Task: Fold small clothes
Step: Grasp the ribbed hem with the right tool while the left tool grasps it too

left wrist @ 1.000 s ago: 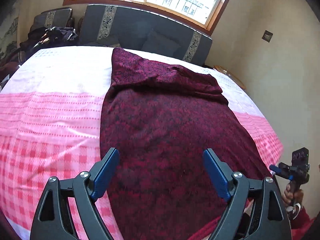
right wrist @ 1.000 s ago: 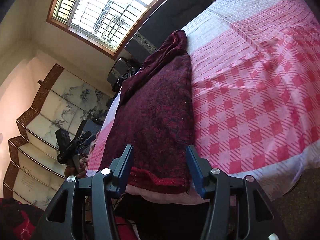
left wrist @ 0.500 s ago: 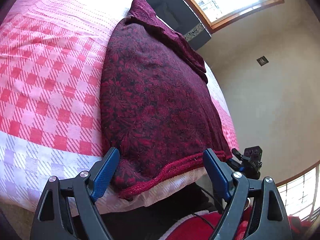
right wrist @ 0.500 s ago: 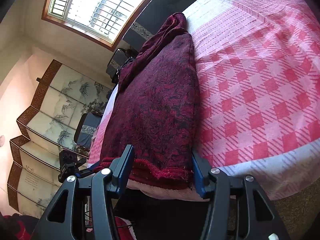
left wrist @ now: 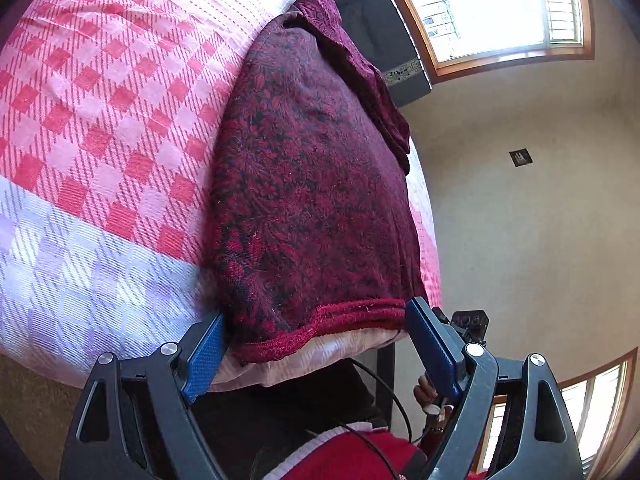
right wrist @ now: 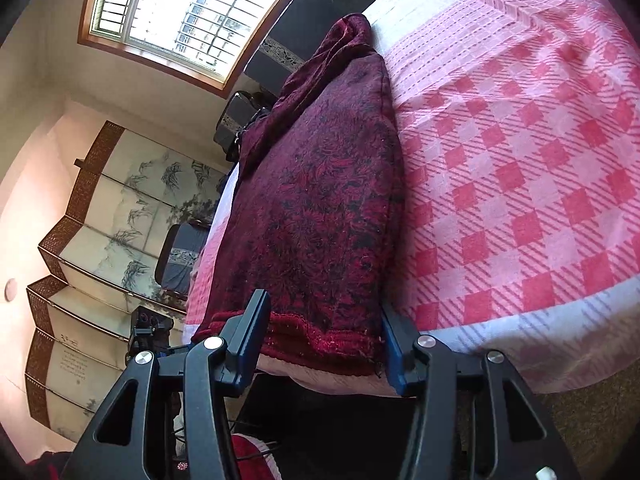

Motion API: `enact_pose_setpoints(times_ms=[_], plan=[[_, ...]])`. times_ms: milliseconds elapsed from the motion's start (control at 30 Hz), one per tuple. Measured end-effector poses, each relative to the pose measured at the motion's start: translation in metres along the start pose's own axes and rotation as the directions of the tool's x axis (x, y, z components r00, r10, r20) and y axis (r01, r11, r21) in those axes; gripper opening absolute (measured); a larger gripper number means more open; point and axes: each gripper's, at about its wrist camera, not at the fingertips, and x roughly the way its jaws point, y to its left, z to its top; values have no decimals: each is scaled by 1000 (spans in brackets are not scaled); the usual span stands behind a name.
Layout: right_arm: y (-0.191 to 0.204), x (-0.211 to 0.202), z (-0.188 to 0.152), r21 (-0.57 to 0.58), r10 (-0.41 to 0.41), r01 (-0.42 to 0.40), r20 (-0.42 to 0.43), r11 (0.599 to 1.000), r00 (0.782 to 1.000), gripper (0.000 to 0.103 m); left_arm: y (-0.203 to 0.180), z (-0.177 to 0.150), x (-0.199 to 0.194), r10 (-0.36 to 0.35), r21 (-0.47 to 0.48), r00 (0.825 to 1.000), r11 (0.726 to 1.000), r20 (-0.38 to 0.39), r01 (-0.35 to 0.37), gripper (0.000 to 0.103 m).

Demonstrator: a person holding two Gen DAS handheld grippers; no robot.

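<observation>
Left wrist view first: the left gripper [left wrist: 316, 354] had its jaws wide apart, with the near hem of the maroon garment [left wrist: 320, 200] sitting right between them, not pinched by either blue pad. The garment lay flat along the bed [left wrist: 100, 120], stretching away from the jaws toward the dark headboard [left wrist: 384, 36], its hem hanging a bit over the bed's near edge. Pink checked bedspread ran off to the left of the jaws. Just past the right jaw you could spot the other gripper [left wrist: 472, 322] down by the hem's far corner. A window [left wrist: 500, 0] was up high beyond it.

Right wrist view: the right gripper [right wrist: 322, 346] was also spread open, jaws straddling the hem corner of the garment [right wrist: 328, 200] on both sides, can't tell if the pads actually touched the cloth. The garment ran straight ahead of the jaws up the bed [right wrist: 520, 160]. Left of the jaws stood a folding screen [right wrist: 100, 232] with the other gripper [right wrist: 146, 328] low in front of it.
</observation>
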Motion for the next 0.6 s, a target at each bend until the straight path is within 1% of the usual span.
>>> enact_pose_setpoints(times_ms=[67, 100, 133, 167, 200, 233, 267, 367, 433, 467, 533, 600], plan=[[1, 2, 2, 9, -3, 3, -5, 1000, 1000, 49, -4, 0, 3, -11, 7, 1000, 1000, 17, 11, 85], [2, 3, 2, 9, -12, 12, -7, 1000, 1000, 49, -5, -1, 2, -20, 9, 999, 1000, 42, 20, 84], [2, 3, 3, 12, -13, 13, -4, 1000, 1000, 49, -5, -2, 1, -26, 11, 997, 1000, 70, 25, 79], [2, 4, 2, 18, -16, 16, -3, 1000, 1000, 45, -3, -3, 2, -22, 10, 996, 1000, 84, 21, 73], [3, 6, 3, 24, -27, 27, -6, 999, 1000, 39, -1, -3, 6, -16, 0, 997, 1000, 80, 16, 61], [2, 9, 2, 27, -46, 47, -15, 999, 999, 25, 2, -4, 8, -12, -8, 996, 1000, 83, 13, 53], [1, 12, 1, 32, -59, 60, -26, 998, 998, 14, 3, -5, 8, -10, -4, 996, 1000, 90, 11, 53], [-2, 12, 0, 37, -47, 48, -28, 998, 999, 13, 3, -10, 4, -5, 5, 995, 1000, 100, 5, 53], [-3, 9, 0, 37, -27, 28, -21, 999, 999, 13, 8, -11, -1, -24, 2, 994, 1000, 108, 24, 53], [-6, 6, 1, 51, -7, 8, -16, 999, 1000, 12, 10, -10, -3, -34, -4, 994, 999, 104, 35, 53], [-10, 1, 2, 64, 16, -15, -3, 998, 1000, 12, 13, -7, -5, -32, -18, 995, 999, 95, 34, 53], [-10, 0, 4, 55, 40, -39, -16, 998, 999, 12, 12, -4, -1, -44, -18, 997, 999, 70, 45, 55]])
